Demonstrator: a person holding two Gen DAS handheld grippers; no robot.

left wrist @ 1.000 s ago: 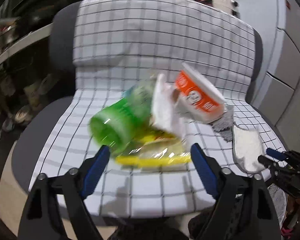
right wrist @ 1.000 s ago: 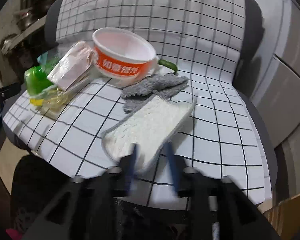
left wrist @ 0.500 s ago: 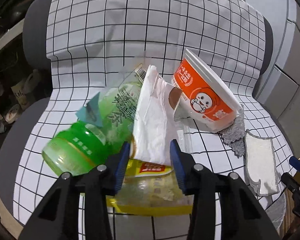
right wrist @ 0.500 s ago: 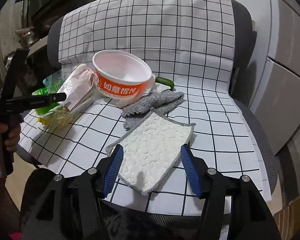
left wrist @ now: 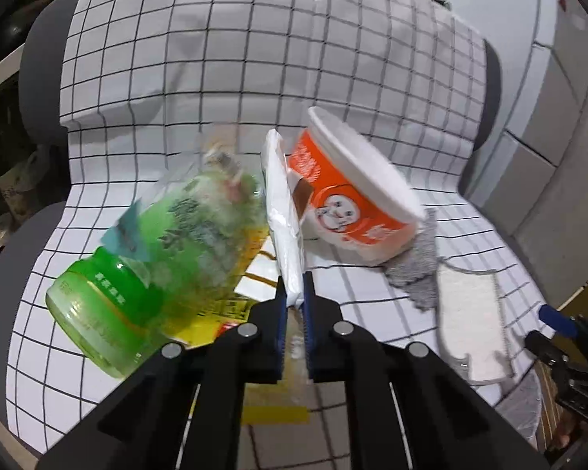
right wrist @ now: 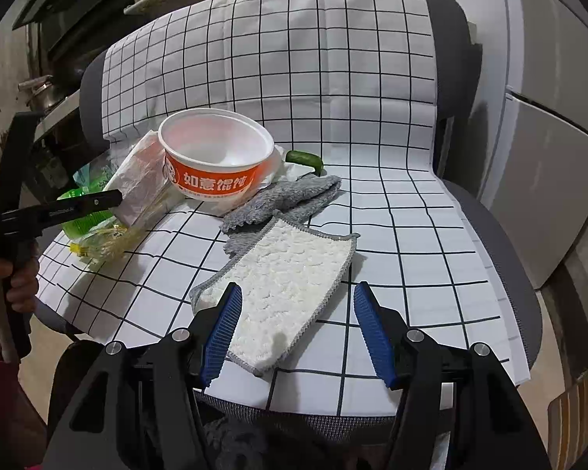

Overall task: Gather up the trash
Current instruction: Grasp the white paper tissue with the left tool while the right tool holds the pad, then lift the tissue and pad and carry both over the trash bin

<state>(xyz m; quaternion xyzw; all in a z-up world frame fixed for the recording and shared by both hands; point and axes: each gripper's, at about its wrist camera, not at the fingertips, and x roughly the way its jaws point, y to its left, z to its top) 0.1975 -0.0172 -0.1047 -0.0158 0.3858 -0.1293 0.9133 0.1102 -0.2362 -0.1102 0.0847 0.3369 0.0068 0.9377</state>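
Trash lies on a chair seat under a white checked cloth [left wrist: 215,78]. My left gripper [left wrist: 294,293] is shut on the lower edge of a white paper wrapper [left wrist: 282,211], also seen as the wrapper [right wrist: 137,180] in the right wrist view. Left of it lies a green plastic bottle [left wrist: 137,270]; a clear yellow-printed bag [left wrist: 231,305] sits underneath. An orange and white instant-noodle bowl [left wrist: 352,203] leans to the right of the wrapper. My right gripper [right wrist: 298,313] is open above a white cloth pad [right wrist: 290,274], apart from it.
A grey rag [right wrist: 286,199] lies between the bowl [right wrist: 215,160] and the white pad. A green pepper [right wrist: 305,158] rests behind the bowl. Chair armrests flank the seat; grey cabinets [right wrist: 548,156] stand right, cluttered shelves [right wrist: 58,58] left. A person's hand [right wrist: 11,282] grips the left tool.
My left gripper moved in over the yellow bag and closed from wide open onto the white wrapper. My right gripper opened a little wider above the white pad.
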